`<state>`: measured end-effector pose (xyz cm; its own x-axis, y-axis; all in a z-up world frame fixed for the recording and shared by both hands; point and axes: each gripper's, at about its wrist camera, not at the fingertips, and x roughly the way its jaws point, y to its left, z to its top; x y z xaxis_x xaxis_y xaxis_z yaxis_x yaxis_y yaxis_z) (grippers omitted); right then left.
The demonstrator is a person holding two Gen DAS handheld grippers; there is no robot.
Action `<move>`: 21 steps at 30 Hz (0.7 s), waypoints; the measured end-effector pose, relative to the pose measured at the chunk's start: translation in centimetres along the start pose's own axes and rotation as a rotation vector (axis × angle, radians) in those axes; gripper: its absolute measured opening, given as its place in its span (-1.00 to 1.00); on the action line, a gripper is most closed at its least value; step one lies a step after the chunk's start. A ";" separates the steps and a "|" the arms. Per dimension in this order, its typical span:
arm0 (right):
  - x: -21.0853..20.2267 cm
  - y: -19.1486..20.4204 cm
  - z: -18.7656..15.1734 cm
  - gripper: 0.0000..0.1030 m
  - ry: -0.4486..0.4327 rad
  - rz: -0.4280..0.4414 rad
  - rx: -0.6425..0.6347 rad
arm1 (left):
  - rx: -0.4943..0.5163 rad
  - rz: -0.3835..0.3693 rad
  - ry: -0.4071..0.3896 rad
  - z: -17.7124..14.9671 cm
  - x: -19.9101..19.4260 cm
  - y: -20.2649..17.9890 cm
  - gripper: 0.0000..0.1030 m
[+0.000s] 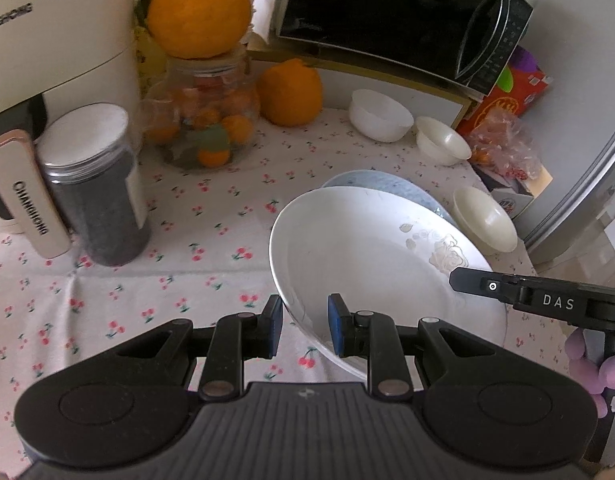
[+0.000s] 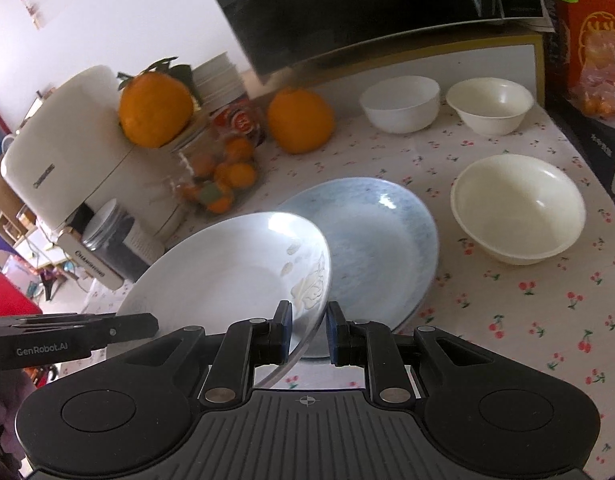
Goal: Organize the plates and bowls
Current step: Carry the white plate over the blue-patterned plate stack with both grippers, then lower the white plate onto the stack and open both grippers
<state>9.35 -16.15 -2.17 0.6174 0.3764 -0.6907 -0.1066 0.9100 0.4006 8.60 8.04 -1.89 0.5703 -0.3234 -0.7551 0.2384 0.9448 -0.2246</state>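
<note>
A white plate with a faint rose print (image 1: 371,252) (image 2: 231,268) is lifted and tilted over a blue plate (image 1: 387,184) (image 2: 379,232) that lies on the cherry-print cloth. My left gripper (image 1: 305,326) straddles the white plate's near-left rim, jaws a little apart. My right gripper (image 2: 309,334) straddles its right rim, jaws also slightly apart; whether either pad touches the rim is unclear. A cream bowl (image 1: 485,220) (image 2: 519,208) sits right of the plates. A white bowl (image 1: 381,114) (image 2: 401,102) and another cream bowl (image 1: 443,140) (image 2: 491,104) stand at the back.
A cream appliance (image 1: 55,40) and a dark-filled jar (image 1: 95,184) stand at the left. A glass jar of small oranges (image 1: 203,120) with a large orange (image 1: 199,8) on top, and another orange (image 1: 291,92), stand at the back. A black microwave (image 1: 403,12) sits behind.
</note>
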 end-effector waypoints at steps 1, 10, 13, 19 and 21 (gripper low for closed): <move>0.0 -0.2 0.1 -0.65 -0.001 -0.003 0.004 | -0.002 -0.002 -0.004 0.1 0.2 -0.2 -0.57; -0.2 -2.2 0.5 -0.65 -0.015 -0.033 0.038 | -0.007 -0.030 -0.023 0.9 1.9 -1.5 -0.57; -0.1 -2.7 0.6 -0.65 -0.016 -0.045 0.045 | -0.009 -0.030 -0.025 1.0 2.5 -1.8 -0.58; 0.3 -3.5 0.8 -0.65 -0.022 -0.065 0.058 | -0.003 -0.021 -0.030 1.5 3.6 -2.4 -0.58; 0.5 -3.7 0.9 -0.65 -0.022 -0.070 0.060 | 0.002 -0.015 -0.029 1.6 4.0 -2.5 -0.58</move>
<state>10.79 -19.47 -3.44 0.6391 0.3072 -0.7051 -0.0160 0.9219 0.3872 11.50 4.28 -3.35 0.5893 -0.3386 -0.7335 0.2487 0.9399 -0.2341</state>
